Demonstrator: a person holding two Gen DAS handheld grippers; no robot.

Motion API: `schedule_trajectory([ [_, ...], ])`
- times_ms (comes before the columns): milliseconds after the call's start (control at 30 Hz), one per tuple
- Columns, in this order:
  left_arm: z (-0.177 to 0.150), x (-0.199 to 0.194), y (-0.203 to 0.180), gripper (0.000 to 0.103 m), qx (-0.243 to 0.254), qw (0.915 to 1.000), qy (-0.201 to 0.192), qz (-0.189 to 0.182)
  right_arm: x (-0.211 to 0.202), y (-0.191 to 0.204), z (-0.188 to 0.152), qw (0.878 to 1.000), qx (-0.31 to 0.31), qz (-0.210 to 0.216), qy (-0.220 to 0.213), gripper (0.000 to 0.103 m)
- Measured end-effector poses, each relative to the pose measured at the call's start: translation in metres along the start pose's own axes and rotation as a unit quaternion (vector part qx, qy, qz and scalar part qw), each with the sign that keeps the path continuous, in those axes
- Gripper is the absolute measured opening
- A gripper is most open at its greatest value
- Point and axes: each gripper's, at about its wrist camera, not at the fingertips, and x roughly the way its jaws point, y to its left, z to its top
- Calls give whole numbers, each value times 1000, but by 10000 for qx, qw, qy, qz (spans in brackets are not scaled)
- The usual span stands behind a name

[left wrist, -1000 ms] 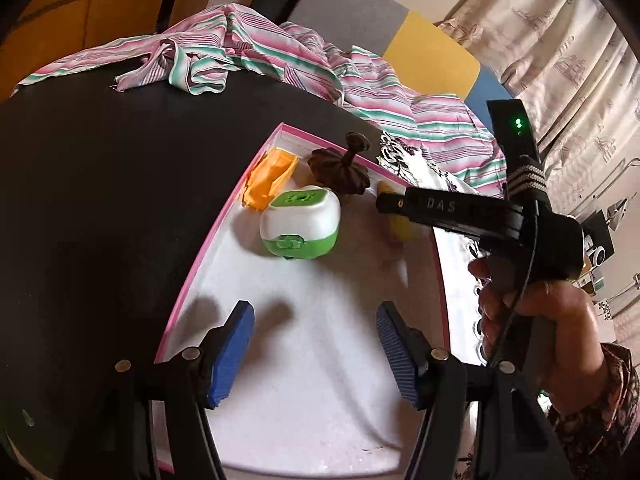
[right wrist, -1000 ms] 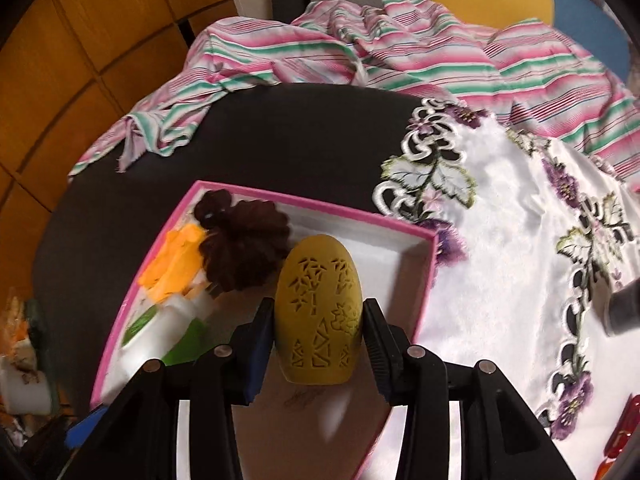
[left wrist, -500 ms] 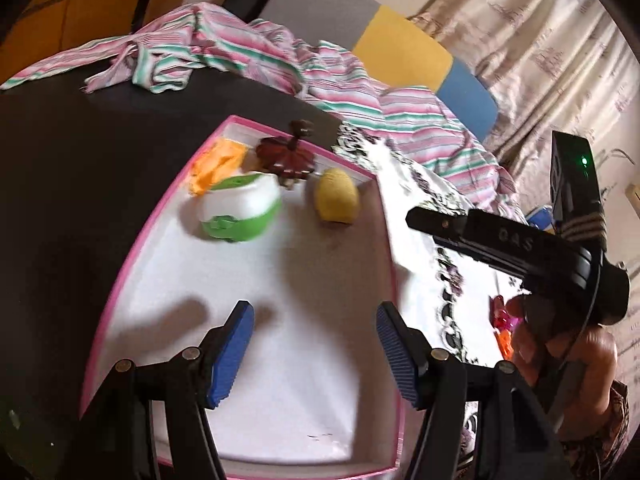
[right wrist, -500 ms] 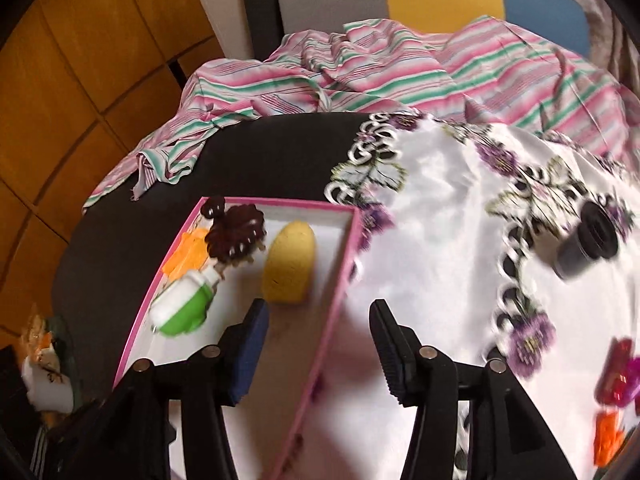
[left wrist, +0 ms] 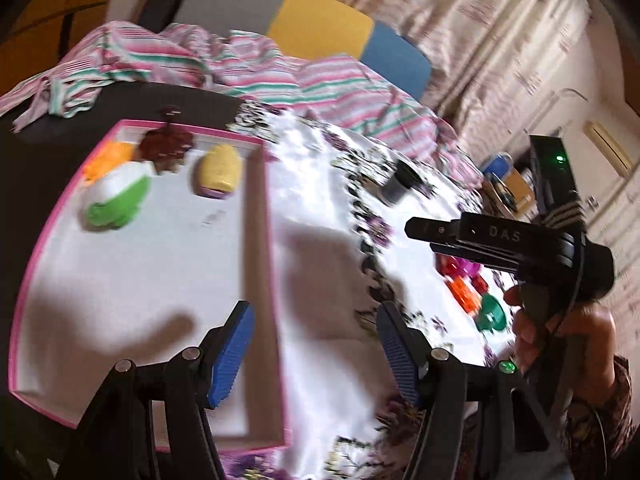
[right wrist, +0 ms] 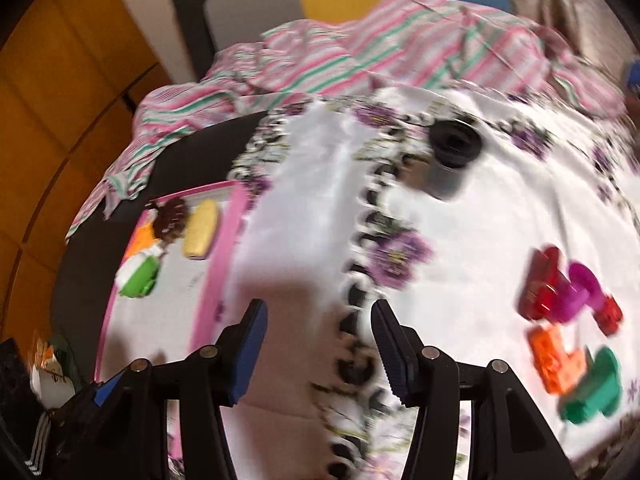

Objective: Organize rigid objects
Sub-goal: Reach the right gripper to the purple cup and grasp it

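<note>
A pink-rimmed white tray (left wrist: 256, 216) (right wrist: 224, 240) holds a yellow egg-shaped object (left wrist: 218, 170) (right wrist: 200, 232), a white-and-green case (left wrist: 118, 198) (right wrist: 138, 276), a brown flower piece (left wrist: 166, 146) (right wrist: 170, 218) and an orange piece (left wrist: 108, 158). On the embroidered white cloth lie a black cylinder (left wrist: 402, 184) (right wrist: 452, 152) and red, magenta, orange and green toy blocks (left wrist: 466, 288) (right wrist: 568, 312). My left gripper (left wrist: 316, 356) is open and empty over the tray's right rim. My right gripper (right wrist: 316, 352) is open and empty above the cloth, right of the tray.
A striped pink-and-green garment (left wrist: 248, 76) lies bunched at the table's far edge. A chair back in grey, yellow and blue (left wrist: 320, 24) stands behind it. Bare black tabletop (left wrist: 36, 168) lies left of the tray. Curtains hang at the right.
My right gripper let go of the yellow egg-shaped object in the tray and swung right over the cloth. My left gripper also shifted right, from over the tray to its right rim.
</note>
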Motion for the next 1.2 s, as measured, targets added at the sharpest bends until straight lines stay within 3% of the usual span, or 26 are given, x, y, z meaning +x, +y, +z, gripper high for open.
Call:
schedule_trajectory([
  [300,-15,9,-38,64,506,9980,272,-262,-18,-88,-14,9937,1057,-346,136,60],
  [500,-20,11,-47,64,569,9973,342,-308,-31,-145,-12,9765,2091,-512,72,65],
  [667,-20,10,-45,64,522,9975,351,-311,-12,-173,-15,9623,2632,-423,550,68],
  [767,-19,10,-43,64,458,9979,344,-288,-8,-162,-12,9694,2358,-430,532,71],
  [900,-19,10,-41,64,380,9983,364,-260,4,-126,-11,9781,1965,182,662,77],
  [967,-19,9,-40,64,367,9983,361,-276,3,-112,-9,9814,1758,491,587,72],
  [1067,-19,6,-39,64,368,9985,310,-252,-11,-117,-7,9855,1678,-120,239,73],
  [1200,-19,6,-37,64,282,9987,294,-296,-19,-151,-12,9720,2259,-598,260,75],
])
